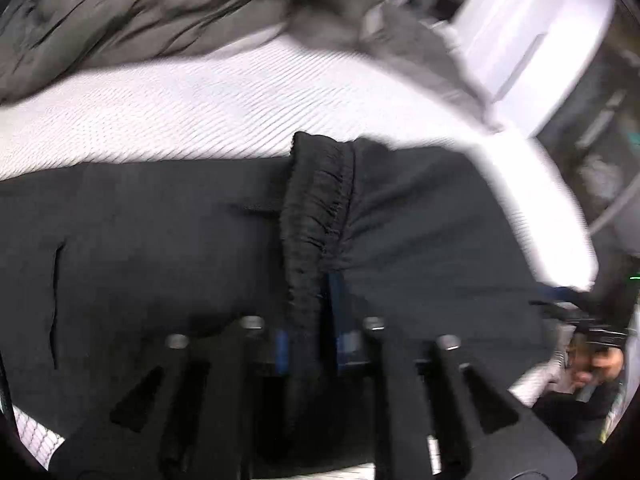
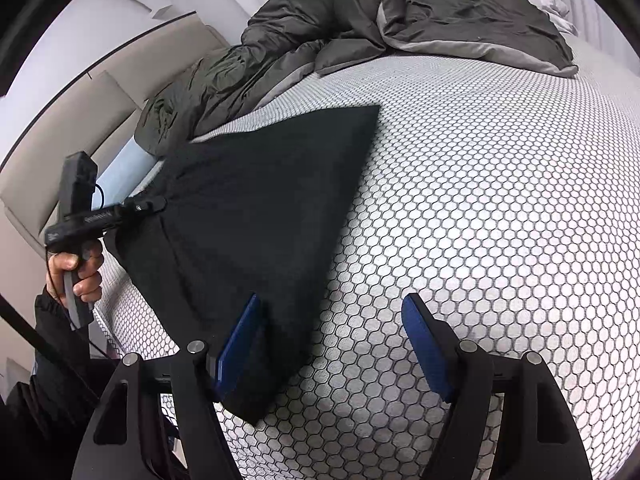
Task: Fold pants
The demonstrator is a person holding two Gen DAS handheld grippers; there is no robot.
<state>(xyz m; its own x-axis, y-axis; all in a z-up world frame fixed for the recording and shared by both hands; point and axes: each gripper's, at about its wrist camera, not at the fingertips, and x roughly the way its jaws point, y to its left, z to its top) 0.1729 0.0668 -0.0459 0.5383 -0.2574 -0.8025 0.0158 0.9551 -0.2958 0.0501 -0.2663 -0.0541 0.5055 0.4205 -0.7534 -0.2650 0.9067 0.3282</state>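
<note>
Black pants lie flat on the bed, soft, limp, likely light. Your left claw pinches the gathered waistband; your right claw hangs wide open over the hem corner, gripping nothing. Take doubled edges, since single layers will probably sag.

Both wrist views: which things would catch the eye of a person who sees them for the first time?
First the black pants, spread flat on the white mattress with its honeycomb pattern. The left gripper is shut on the gathered waistband, while the right gripper is open at the near edge of the pants. A rumpled grey-green duvet lies along the far side of the bed.
</note>
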